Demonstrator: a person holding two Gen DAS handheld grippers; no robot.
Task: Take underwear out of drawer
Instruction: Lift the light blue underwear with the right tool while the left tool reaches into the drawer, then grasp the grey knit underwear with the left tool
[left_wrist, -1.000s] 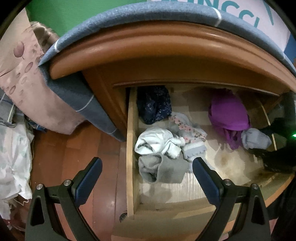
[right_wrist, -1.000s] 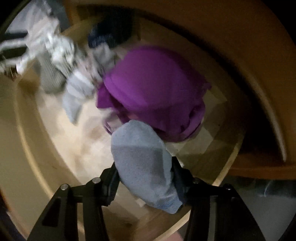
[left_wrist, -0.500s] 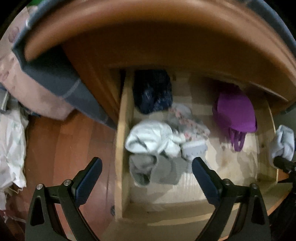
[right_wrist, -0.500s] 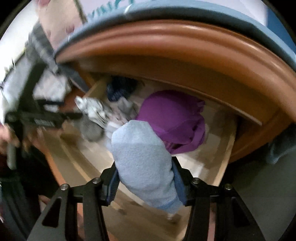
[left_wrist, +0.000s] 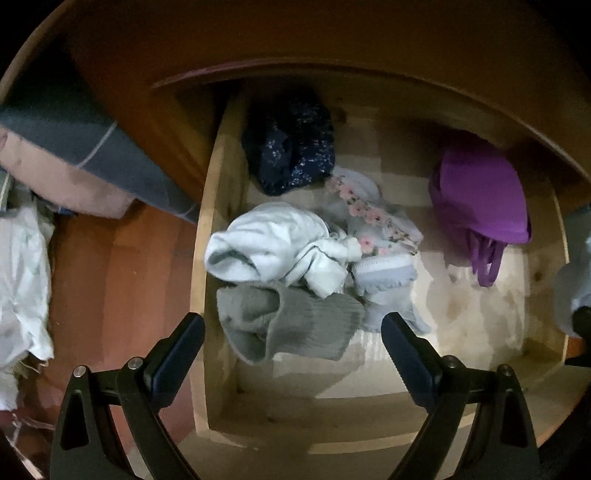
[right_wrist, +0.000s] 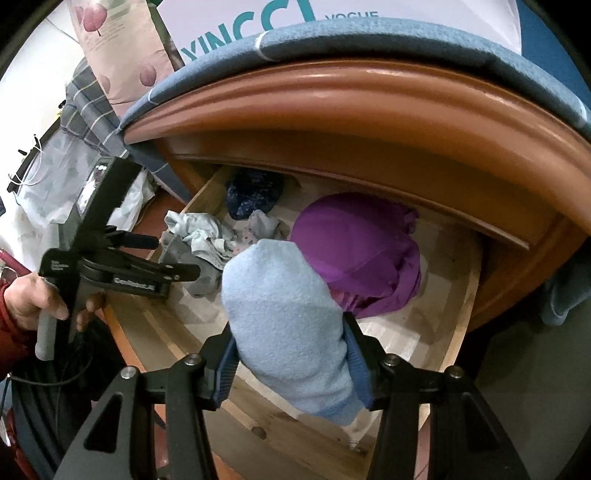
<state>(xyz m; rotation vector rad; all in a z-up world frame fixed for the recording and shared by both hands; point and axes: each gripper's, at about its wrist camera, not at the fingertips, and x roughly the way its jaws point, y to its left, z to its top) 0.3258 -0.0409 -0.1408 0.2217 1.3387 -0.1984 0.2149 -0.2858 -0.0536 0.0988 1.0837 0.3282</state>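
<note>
Between the right gripper's (right_wrist: 291, 354) clenched jaws sits a blue garment (right_wrist: 288, 317), lifted above the drawer (right_wrist: 458, 317); a purple piece (right_wrist: 354, 243) lies beyond them. Ahead of the left gripper's (left_wrist: 291, 343) spread, empty jaws lies a grey garment (left_wrist: 291, 325).

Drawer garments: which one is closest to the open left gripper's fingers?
The grey ribbed knit piece, lying directly between the left gripper fingers at the pile's front; the white, floral, navy and purple items sit farther back.
</note>
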